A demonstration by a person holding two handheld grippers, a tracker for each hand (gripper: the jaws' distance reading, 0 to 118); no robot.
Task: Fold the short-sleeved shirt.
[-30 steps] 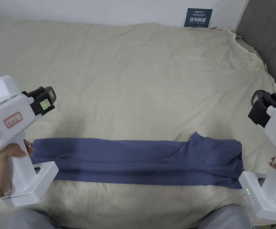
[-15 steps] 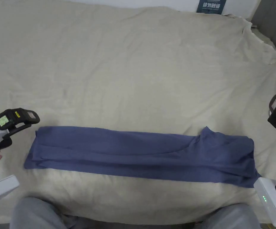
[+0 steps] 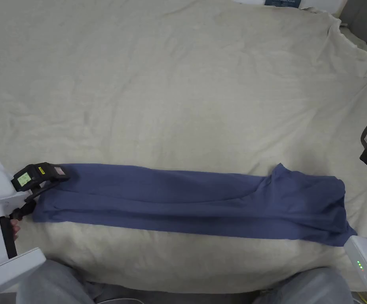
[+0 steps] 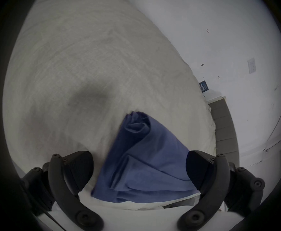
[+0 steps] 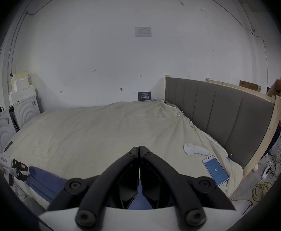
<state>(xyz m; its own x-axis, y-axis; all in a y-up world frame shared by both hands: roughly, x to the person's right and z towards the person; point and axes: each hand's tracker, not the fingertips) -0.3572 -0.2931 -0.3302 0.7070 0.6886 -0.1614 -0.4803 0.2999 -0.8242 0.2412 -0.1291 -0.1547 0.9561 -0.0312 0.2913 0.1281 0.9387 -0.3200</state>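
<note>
A beige bedsheet [image 3: 186, 99] covers the bed and serves as the work surface, with a white wall [image 5: 103, 51] behind it. Nearest the camera, at the lower edge of the head view, the person's grey-clad knees [image 3: 52, 285] sit against the bed edge. Just beyond them the blue short-sleeved shirt [image 3: 194, 202], folded into a long narrow band, lies flat across the lower half of the frame from left to right. At lower left the left gripper [image 4: 139, 171] stands with its jaws spread wide, one on either side of the band's left end, nothing clamped between them. At the right edge the right gripper [image 5: 139, 148] is raised off the sheet near the band's right end, its jaws pressed together with nothing between the tips. Farther off in the right gripper view, a smartphone [image 5: 215, 170] and a white handheld device [image 5: 194, 149] lie on the sheet beside the grey padded headboard [image 5: 219, 114].
</note>
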